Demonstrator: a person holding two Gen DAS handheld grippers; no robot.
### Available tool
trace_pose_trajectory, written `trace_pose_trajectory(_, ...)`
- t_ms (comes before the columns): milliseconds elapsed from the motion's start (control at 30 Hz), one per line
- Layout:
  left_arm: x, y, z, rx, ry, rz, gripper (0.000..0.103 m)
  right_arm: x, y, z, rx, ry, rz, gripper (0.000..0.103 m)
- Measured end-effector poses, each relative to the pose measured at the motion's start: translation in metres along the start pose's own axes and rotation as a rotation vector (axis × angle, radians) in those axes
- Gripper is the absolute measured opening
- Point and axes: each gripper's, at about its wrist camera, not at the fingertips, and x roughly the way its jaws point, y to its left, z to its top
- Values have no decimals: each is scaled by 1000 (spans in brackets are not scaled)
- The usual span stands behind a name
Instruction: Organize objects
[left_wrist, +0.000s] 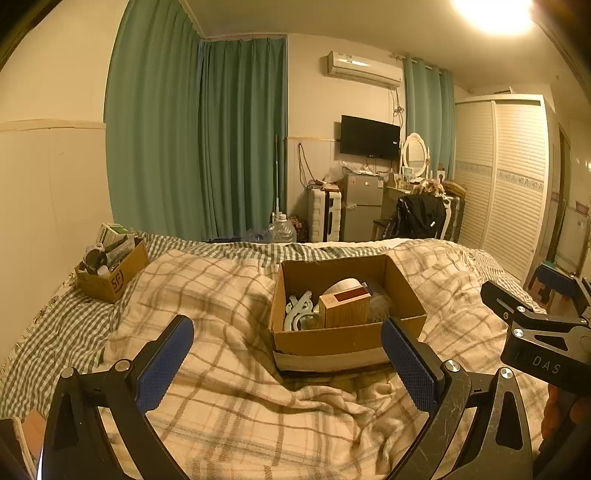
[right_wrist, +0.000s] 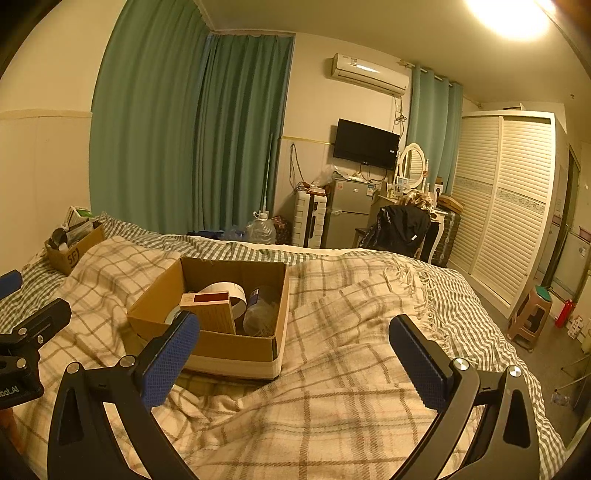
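An open cardboard box (left_wrist: 343, 338) sits on the plaid blanket in the middle of the bed; it also shows in the right wrist view (right_wrist: 221, 347). Inside stand a wooden block with a red top (left_wrist: 345, 308) (right_wrist: 212, 310), a white tape roll (right_wrist: 227, 290), pale curved pieces (left_wrist: 299, 310) and a clear bottle (right_wrist: 258, 314). My left gripper (left_wrist: 288, 363) is open and empty, just in front of the box. My right gripper (right_wrist: 295, 360) is open and empty, to the right of the box. A second, smaller box (left_wrist: 110, 277) (right_wrist: 74, 251) full of items sits at the bed's far left.
The plaid blanket (right_wrist: 351, 387) is rumpled over a checked sheet. Beyond the bed stand green curtains (left_wrist: 192, 140), a water jug (left_wrist: 282, 229), a small fridge (left_wrist: 362, 206), a chair with a black jacket (left_wrist: 421, 216) and a wardrobe (left_wrist: 509, 184). A stool (right_wrist: 532, 317) stands right of the bed.
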Motion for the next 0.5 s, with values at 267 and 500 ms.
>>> trace_pose_trajectory(267,1,0,-1,0,4,0,103,0,2,-1,1,2,4,103)
trace_pose_trajectory(500,1,0,-1,-1,4,0,103,1,2,-1,4,4,7,103)
